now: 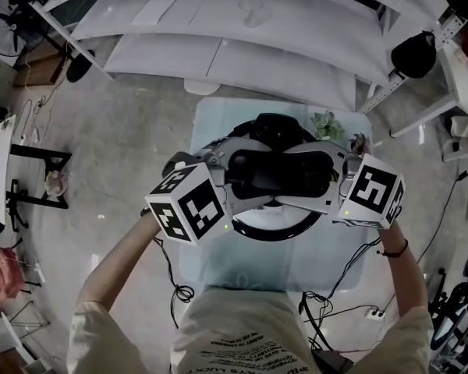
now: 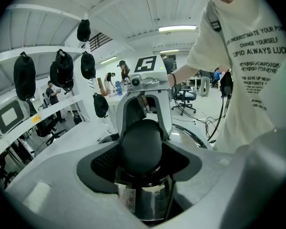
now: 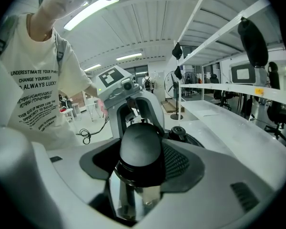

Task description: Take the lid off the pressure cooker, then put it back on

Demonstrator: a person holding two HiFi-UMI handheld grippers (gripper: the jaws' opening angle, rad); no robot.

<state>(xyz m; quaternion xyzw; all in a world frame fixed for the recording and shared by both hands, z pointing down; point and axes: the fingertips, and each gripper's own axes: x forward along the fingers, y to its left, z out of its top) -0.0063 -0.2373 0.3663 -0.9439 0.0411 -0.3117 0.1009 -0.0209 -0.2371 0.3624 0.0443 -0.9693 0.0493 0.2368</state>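
While the left gripper (image 2: 142, 151) and right gripper (image 3: 140, 151) are clamping the lid handle (image 1: 281, 170) at nine and three o'clock, keeping it level is looking wisest.

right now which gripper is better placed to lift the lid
Neither alone: left gripper and right gripper each hold a black handle end at opposite sides of the cooker; likely lift with both.
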